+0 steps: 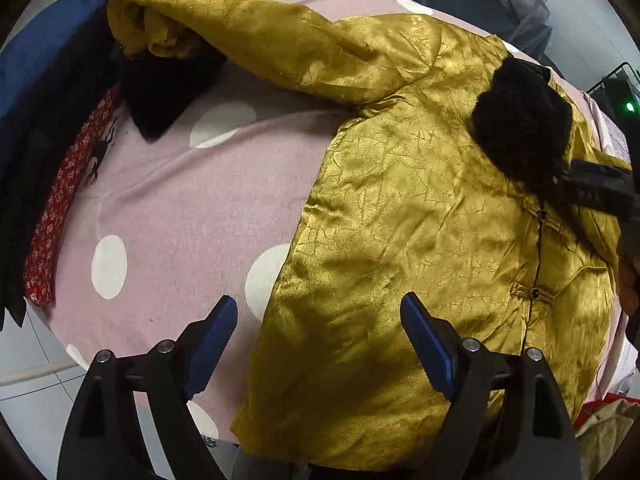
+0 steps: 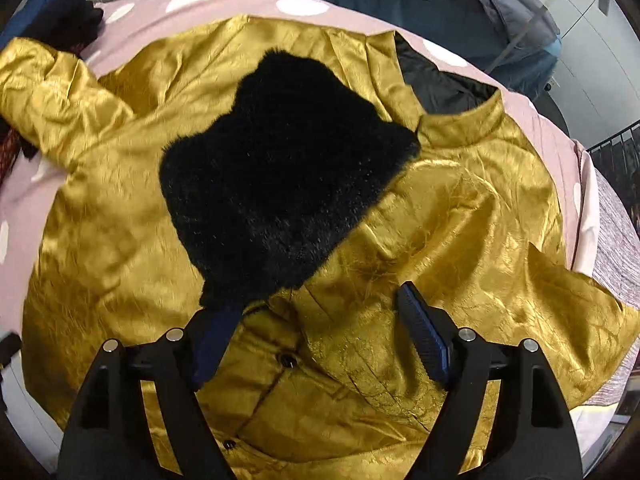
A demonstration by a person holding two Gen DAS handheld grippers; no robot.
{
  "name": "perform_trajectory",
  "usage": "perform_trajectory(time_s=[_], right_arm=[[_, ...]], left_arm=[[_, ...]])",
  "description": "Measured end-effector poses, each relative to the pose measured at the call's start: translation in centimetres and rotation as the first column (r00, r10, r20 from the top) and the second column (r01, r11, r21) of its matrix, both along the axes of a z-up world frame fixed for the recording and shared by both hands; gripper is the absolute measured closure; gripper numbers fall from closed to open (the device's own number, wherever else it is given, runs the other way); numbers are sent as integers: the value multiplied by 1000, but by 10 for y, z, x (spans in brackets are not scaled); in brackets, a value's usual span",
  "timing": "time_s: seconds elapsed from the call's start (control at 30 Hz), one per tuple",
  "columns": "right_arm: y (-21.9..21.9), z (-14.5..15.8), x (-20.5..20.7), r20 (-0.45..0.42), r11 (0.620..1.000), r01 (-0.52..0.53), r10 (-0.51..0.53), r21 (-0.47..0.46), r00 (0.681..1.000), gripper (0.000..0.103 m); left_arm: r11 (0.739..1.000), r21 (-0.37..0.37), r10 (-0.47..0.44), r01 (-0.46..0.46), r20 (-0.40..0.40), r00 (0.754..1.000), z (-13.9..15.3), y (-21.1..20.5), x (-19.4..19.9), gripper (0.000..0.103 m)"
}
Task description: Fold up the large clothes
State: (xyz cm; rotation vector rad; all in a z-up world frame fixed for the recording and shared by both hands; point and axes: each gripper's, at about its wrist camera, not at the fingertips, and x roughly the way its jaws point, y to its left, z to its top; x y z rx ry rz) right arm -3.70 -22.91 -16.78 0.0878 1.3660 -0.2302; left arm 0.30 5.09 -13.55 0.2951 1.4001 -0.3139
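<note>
Left wrist view: left gripper (image 1: 316,344) hangs released, jaws wide, nothing between them, above the hem of the gold jacket (image 1: 420,220) spread on the pink dotted sheet (image 1: 180,208).

Right wrist view: right gripper (image 2: 316,332) stands released over the jacket's front; its left finger (image 2: 212,344) appears to touch the black fur cuff (image 2: 280,172).

Gold satin jacket (image 1: 420,216) lies spread, front up — one black-fur-cuffed sleeve (image 2: 276,168) folded across it.

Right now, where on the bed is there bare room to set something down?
Bare pink sheet lies between the gold jacket body, its outstretched sleeve and the red cloth. The jacket side is crowded, and dark clothes pile along the far edge.
</note>
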Motion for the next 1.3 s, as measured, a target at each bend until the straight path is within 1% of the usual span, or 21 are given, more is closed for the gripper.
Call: perform_trajectory(time_s=[0.1, 0.23, 0.33, 0.47, 0.57, 0.63, 0.7, 0.73, 0.77, 0.8, 0.83, 0.87, 0.9, 1.0, 1.03, 1.07, 1.13, 1.17, 1.2, 1.23, 1.3], right_arm=[[-13, 7, -20, 10, 994, 56, -57, 89, 998, 23], [-50, 33, -67, 90, 955, 196, -220, 223, 971, 19], [-72, 49, -100, 134, 930, 280, -317, 238, 939, 19], [-101, 60, -143, 163, 886, 408, -446, 220, 880, 19], [-118, 60, -169, 155, 849, 483, -518, 215, 841, 19], [-126, 58, -185, 146, 824, 527, -559, 209, 816, 19], [-134, 56, -196, 134, 800, 564, -594, 204, 793, 19], [-138, 54, -200, 128, 786, 584, -613, 203, 780, 19], [-144, 52, -207, 121, 767, 608, -636, 204, 762, 19], [-149, 50, -212, 117, 748, 631, -659, 206, 743, 19], [-154, 48, -215, 113, 731, 650, -678, 208, 726, 19], [-161, 46, -220, 107, 705, 674, -705, 221, 701, 19], [-167, 43, -223, 100, 683, 691, -724, 237, 682, 19], [-194, 42, -229, 84, 594, 737, -793, 322, 603, 19], [-202, 43, -230, 79, 566, 744, -811, 355, 579, 19], [-215, 45, -229, 71, 522, 753, -837, 400, 542, 19], [-236, 49, -225, 63, 455, 752, -871, 478, 487, 19], [-250, 50, -218, 49, 411, 747, -889, 522, 455, 19], [-261, 50, -209, 28, 386, 747, -896, 542, 443, 19], [-275, 45, -192, -27, 364, 753, -892, 548, 451, 19], [-292, 32, -165, -117, 334, 769, -878, 546, 465, 19]], left_arm=[[999, -2, -36, 36, 6, 999, -1, -14, 8, 21], [987, -29, -159, 161, 48, 986, 5, -60, 24, 21], [963, -68, -253, 259, 87, 964, 11, -108, 37, 21], [915, -76, -383, 397, 152, 911, 10, -178, 56, 21], [887, -72, -446, 456, 122, 886, -8, -219, 66, 21], [876, -47, -475, 479, 77, 877, -31, -240, 69, 22], [871, -67, -488, 487, 6, 873, -46, -253, 70, 56], [869, -96, -489, 485, -16, 872, -46, -258, 67, 56], [862, -101, -500, 498, 6, 866, -41, -262, 62, 64], [842, -91, -529, 531, 44, 847, -34, -265, 55, 71], [822, -74, -560, 565, 73, 825, -26, -268, 47, 74], [811, -62, -574, 581, 106, 812, -15, -269, 40, 82], [810, -63, -572, 583, 133, 809, -5, -267, 37, 90], [840, -125, -496, 528, 218, 840, 36, -238, 39, 90], [858, -112, -465, 501, 245, 851, 45, -225, 40, 90], [870, -83, -454, 487, 253, 854, 46, -214, 42, 90], [888, -6, -444, 459, 247, 861, 36, -192, 45, 90], [893, 10, -440, 450, 234, 867, 30, -185, 46, 91], [898, 20, -435, 440, 206, 877, 22, -176, 46, 91], [900, 25, -432, 436, 189, 882, 15, -170, 44, 91], [896, 35, -441, 443, 190, 877, 10, -169, 40, 91]])
